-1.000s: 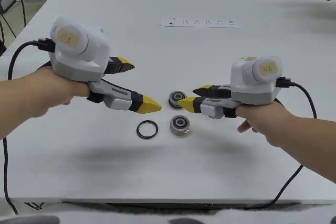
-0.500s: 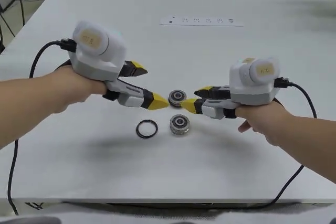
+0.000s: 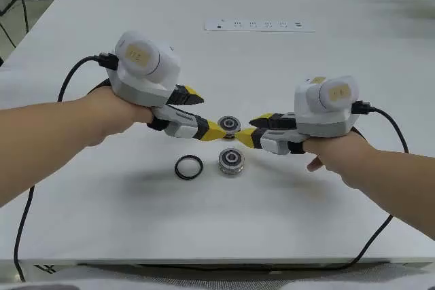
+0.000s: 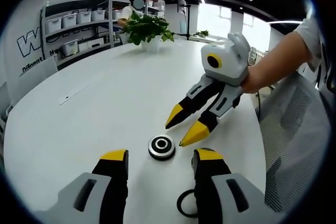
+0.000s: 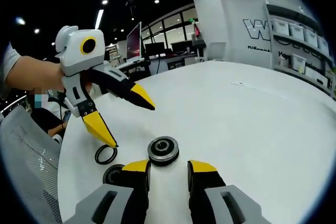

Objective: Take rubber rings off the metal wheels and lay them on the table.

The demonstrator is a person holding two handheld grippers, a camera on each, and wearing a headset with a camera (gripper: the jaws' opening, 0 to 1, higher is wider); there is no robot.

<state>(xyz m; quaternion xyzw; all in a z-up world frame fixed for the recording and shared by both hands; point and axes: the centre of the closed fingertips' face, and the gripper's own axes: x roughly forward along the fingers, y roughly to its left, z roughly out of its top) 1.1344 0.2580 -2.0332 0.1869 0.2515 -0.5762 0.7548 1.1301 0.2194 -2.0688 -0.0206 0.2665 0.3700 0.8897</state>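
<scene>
My left tongs [image 3: 207, 113] are open wide with nothing in them. Their lower tip sits just left of the far wheel [image 3: 229, 124]; I cannot tell whether it touches. My right tongs [image 3: 250, 127] are open too, less wide, also empty, and their lower tip comes in just right of that same wheel. The two pairs point at each other across it, tips near but apart.

That wheel lies flat on the worktop [image 3: 319, 73], about midway between its left and right edges and nearer the edge by me than the far one. The second wheel [image 3: 231, 159] lies flat just nearer me, apart from the first. A loose black ring [image 3: 188, 167] lies flat just left of the second wheel, not touching it.

In the left gripper view the far wheel [image 4: 161, 147] lies ahead between my own jaws [image 4: 161, 155], with the right tongs [image 4: 178, 132] just beyond it and the ring [image 4: 186, 205] partly hidden behind one jaw.

In the right gripper view the far wheel [image 5: 163, 149] lies just ahead of my jaws [image 5: 169, 167]. The left tongs [image 5: 130, 124] stand spread above the ring [image 5: 106, 155], and the second wheel [image 5: 113, 174] is half hidden by a jaw.

A power strip [image 3: 259, 26] lies towards the far edge.
</scene>
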